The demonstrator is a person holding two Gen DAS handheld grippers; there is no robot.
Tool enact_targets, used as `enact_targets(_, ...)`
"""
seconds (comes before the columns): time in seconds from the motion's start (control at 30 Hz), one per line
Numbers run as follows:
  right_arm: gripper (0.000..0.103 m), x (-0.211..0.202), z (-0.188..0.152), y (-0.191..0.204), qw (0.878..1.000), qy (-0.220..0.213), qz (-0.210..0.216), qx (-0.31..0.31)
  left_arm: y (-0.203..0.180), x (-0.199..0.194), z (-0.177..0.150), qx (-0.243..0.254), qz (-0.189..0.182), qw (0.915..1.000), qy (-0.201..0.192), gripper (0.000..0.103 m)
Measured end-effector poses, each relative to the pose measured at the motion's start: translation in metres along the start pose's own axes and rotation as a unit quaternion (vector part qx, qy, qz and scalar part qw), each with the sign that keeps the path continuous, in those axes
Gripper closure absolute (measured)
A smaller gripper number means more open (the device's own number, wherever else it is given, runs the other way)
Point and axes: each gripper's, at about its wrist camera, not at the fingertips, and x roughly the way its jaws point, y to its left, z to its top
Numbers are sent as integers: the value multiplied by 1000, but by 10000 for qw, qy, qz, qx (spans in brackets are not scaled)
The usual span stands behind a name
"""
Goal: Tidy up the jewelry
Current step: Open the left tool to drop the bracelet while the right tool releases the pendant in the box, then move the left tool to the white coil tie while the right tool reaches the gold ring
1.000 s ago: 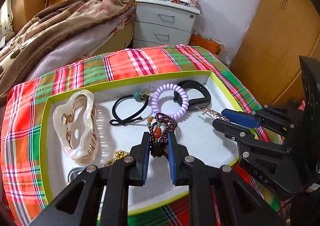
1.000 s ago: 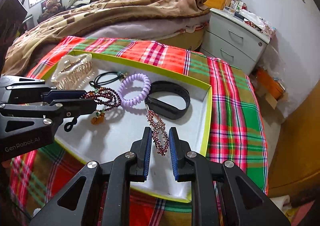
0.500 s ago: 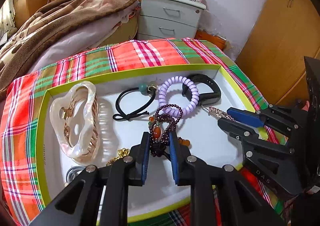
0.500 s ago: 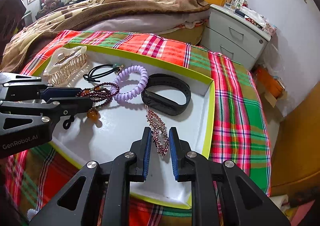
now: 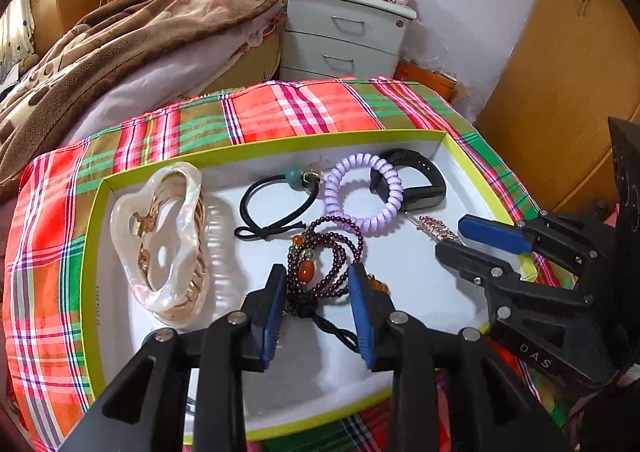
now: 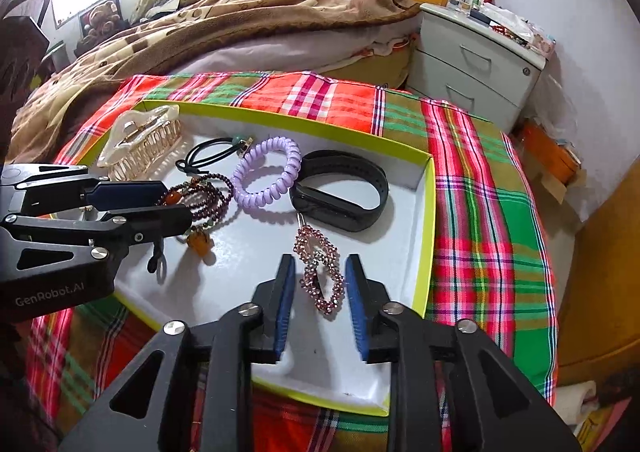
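A white tray with a lime rim (image 5: 472,164) (image 6: 430,220) lies on a plaid cloth. My left gripper (image 5: 318,280) (image 6: 176,200) is open, its fingers on either side of a dark purple bead bracelet with orange stones (image 5: 324,252) (image 6: 200,196) that lies on the tray floor. My right gripper (image 6: 320,272) (image 5: 448,234) is open around a pink beaded hair clip (image 6: 320,268) (image 5: 436,228), which also lies on the tray. A lilac coil hair tie (image 5: 364,192) (image 6: 266,176) and a black wristband (image 5: 416,184) (image 6: 340,196) lie beyond.
A pearly claw clip (image 5: 164,240) (image 6: 140,140) and a black elastic with a green bead (image 5: 276,200) (image 6: 212,152) lie at the tray's left. A bed with a brown blanket (image 5: 120,44), a grey nightstand (image 5: 344,32) and a wooden wardrobe (image 5: 568,72) stand behind.
Both grippers have opened. The bead bracelet and the pink hair clip, held a second ago, now lie loose on the tray floor between the fingers.
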Motion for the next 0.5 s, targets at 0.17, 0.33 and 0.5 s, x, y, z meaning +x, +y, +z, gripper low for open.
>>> enact_targets(0.17,67,-6,0,-2,9998,-84,114,119,-1,-5,0,18,34,10000,-45,66)
enact_targets(0.33,67,-19,-2,-1,9994,-236,157,190,-4,-19,-2,60,8,9999,-123,62)
enact_targets(0.5,67,-41,-9,-1,9981,-485,188,327,-6,-41,-10,75,-18,9996,-289,61)
